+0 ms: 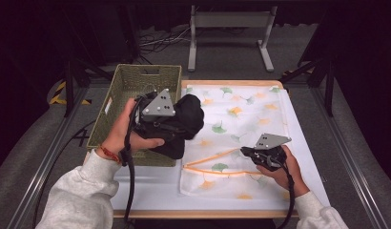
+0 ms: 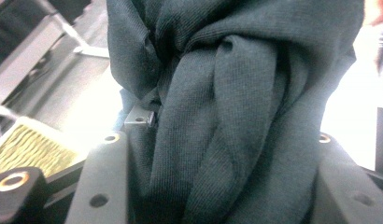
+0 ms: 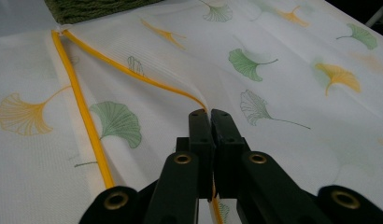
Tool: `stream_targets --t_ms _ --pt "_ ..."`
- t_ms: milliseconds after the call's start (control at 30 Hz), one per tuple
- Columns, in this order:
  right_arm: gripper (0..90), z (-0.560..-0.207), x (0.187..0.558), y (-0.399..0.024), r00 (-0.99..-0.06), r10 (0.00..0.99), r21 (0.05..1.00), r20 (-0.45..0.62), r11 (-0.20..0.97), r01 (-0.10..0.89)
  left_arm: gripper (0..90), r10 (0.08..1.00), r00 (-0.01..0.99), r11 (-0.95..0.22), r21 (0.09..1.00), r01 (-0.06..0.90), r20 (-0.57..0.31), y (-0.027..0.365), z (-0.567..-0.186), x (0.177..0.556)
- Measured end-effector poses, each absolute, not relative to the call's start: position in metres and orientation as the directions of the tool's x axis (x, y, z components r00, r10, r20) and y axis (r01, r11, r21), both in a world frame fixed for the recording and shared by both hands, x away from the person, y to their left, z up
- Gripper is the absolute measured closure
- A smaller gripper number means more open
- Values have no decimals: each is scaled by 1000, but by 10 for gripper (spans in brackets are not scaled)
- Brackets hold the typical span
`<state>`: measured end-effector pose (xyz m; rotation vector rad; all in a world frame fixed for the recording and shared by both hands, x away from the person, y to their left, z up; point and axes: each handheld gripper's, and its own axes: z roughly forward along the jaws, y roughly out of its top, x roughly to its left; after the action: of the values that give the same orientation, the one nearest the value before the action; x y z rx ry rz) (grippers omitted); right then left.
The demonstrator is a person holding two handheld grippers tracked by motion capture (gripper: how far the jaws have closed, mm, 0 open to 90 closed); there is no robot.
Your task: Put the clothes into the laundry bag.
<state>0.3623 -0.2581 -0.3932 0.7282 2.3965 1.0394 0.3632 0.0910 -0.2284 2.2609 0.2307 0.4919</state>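
A bundled dark garment [image 1: 184, 125] is gripped in the left claw [image 1: 177, 125] (near the green basket [image 1: 118, 90]), at nine o'clock of the mesh laundry bag [image 1: 241, 119]. The bag's orange-edged opening [image 3: 133, 74] is pinched up by the clenched right claw [image 3: 209, 116]; next, the garment likely needs carrying into that gap.

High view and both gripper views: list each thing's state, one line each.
Left gripper: shut on the dark garment.
Dark garment: bunched, lifted beside the basket.
Right gripper: jaws shut on the bag's orange-trimmed edge.
Mesh laundry bag: flat on the table, opening lifted.
Green basket: upright, open-topped.

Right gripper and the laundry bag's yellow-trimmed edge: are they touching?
Touching. In the right gripper view, the right gripper has its jaws shut on the yellow-trimmed edge of the laundry bag.
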Motion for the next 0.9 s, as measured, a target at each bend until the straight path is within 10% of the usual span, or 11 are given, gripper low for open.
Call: stream_targets --t_ms 900 --pt "887 -392 361 -255 -778 609 772 -153 565 291 503 76 987 -688 724 -52 144 -2 -336 328"
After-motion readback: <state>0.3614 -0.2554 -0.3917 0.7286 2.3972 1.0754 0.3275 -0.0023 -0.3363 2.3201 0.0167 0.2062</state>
